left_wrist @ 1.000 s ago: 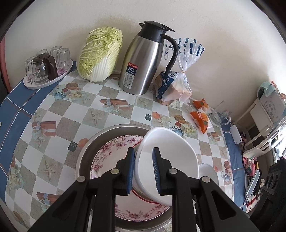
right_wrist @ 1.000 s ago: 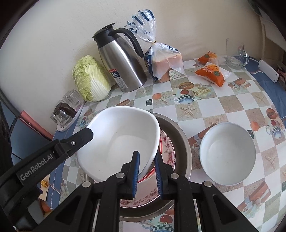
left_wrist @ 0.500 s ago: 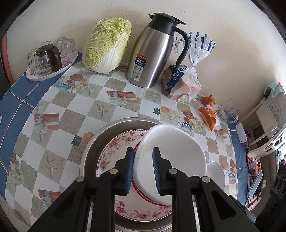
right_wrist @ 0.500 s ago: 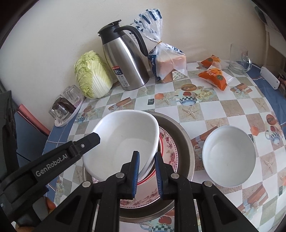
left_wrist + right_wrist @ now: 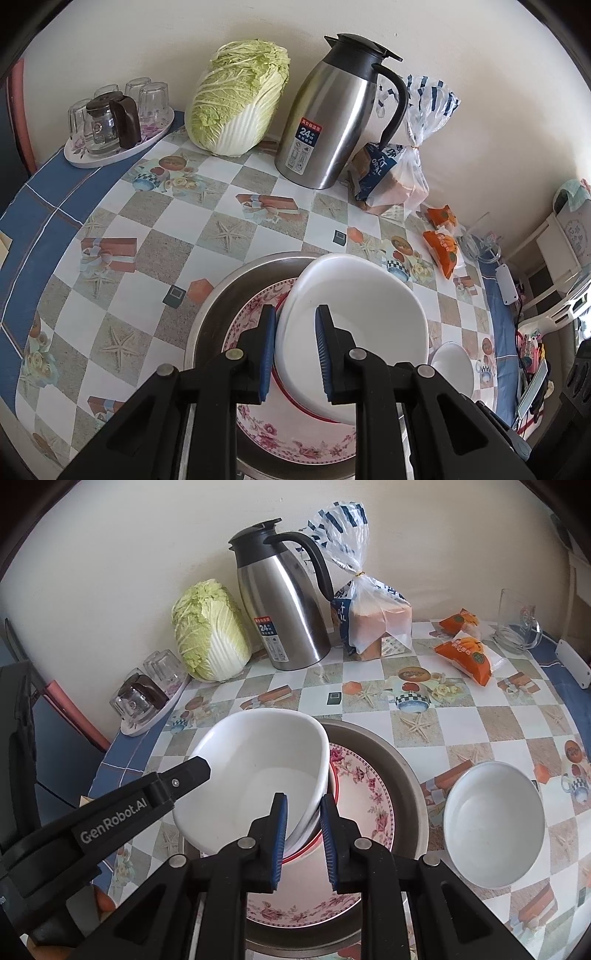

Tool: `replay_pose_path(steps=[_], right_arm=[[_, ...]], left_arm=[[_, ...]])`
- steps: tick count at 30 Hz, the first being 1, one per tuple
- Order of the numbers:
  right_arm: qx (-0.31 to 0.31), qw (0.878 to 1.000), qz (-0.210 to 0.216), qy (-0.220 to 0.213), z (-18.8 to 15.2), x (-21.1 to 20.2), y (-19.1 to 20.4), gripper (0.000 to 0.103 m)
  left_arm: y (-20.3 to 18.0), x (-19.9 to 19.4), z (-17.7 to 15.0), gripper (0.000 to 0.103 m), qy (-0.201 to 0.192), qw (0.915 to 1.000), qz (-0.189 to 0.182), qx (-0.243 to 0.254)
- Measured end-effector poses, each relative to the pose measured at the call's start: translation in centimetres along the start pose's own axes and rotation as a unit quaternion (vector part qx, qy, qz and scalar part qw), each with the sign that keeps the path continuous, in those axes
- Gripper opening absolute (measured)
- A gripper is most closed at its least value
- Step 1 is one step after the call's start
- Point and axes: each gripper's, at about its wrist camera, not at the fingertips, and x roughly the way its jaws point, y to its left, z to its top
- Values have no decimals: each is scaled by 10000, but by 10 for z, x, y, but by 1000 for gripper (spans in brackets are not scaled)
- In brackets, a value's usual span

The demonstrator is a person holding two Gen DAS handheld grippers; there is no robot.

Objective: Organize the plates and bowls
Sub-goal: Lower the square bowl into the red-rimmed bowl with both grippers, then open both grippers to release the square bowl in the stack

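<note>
Checkered surface w/ starfish print, set against a cream wall. Near its front edge sits a steel basin; inside it a floral plate, w/ a red-rimmed plate on top. Over those, a big white bowl tilted up off the stack. Left gripper jaws clenched on the bowl's left rim, one pad outside the wall, one inside. Right gripper jaws grasp the bowl's right rim the same way, wall pinched between the blue pads. In the right view the left gripper reaches the bowl's far rim from the left. A 2nd white bowl stands upright on the surface just right of the basin, apart from it. Further back, by the wall: cabbage, steel thermos, bagged bread, orange snack packs, tray of glasses at far left, clear jug at far right.
</note>
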Motion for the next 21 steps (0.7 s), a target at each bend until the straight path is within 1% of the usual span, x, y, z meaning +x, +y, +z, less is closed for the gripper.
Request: replay_pose_path(steps=[6, 12, 13, 14, 15, 16, 17, 18, 19, 20, 21], right_arm=[[58, 10000, 43, 61, -2, 0, -3, 21], [145, 9997, 153, 106, -2, 1, -5, 22], [155, 9997, 168, 134, -2, 1, -5, 24], [164, 9996, 192, 153, -3, 1, -5, 31], [170, 9995, 194, 157, -3, 0, -5, 35], [160, 9996, 182, 151, -3, -1, -4, 41], [135, 9997, 161, 134, -3, -2, -4, 44], [112, 9998, 140, 105, -3, -4, -3, 44], [91, 9999, 120, 71, -3, -7, -2, 46], [67, 9999, 93, 39, -2, -9, -1, 51], [50, 10000, 63, 16, -1, -11, -1, 55]], left_arm=[[2, 5, -1, 21, 154, 9998, -75, -80], [3, 4, -2, 21, 186, 9997, -101, -122], [3, 3, -2, 23, 180, 9997, -102, -125], [3, 1, -2, 24, 168, 9997, -113, -118], [3, 0, -1, 24, 161, 9998, -105, -104], [3, -2, -1, 25, 153, 9998, -86, -85], [3, -3, -1, 29, 146, 9998, -68, -74], [3, -4, -1, 33, 143, 9999, -54, -72], [4, -6, -1, 42, 138, 9999, -40, -85], [5, -7, 0, 48, 124, 9999, -20, -105], [6, -9, 0, 49, 110, 9999, 5, -126]])
